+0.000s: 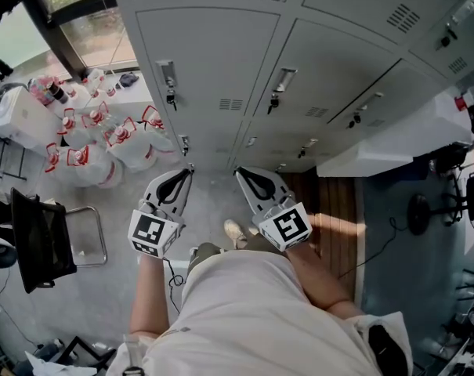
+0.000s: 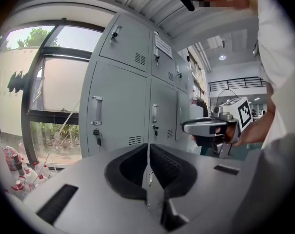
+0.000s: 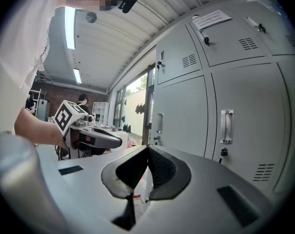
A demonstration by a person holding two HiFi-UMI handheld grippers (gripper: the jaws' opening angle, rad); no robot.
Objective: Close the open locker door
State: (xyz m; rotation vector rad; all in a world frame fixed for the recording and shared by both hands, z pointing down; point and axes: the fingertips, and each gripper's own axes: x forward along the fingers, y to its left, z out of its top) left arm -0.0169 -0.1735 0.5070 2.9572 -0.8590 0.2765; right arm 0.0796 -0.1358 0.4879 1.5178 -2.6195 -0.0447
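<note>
Locker door (image 1: 393, 147) ajar at right

The grey floor (image 1: 119, 280) meets the lockers (image 1: 221, 61) at the top of the frame. Red-labelled jugs (image 1: 103, 143) crowd its upper left, a black chair (image 1: 41, 237) stands at left, and wooden boards (image 1: 334, 210) lie right of centre.

My right hand-held gripper (image 3: 147, 149) has its jaws together, empty. I see grey lockers (image 3: 186, 111) ahead and the left hand-held gripper (image 3: 115, 140) at the left.
</note>
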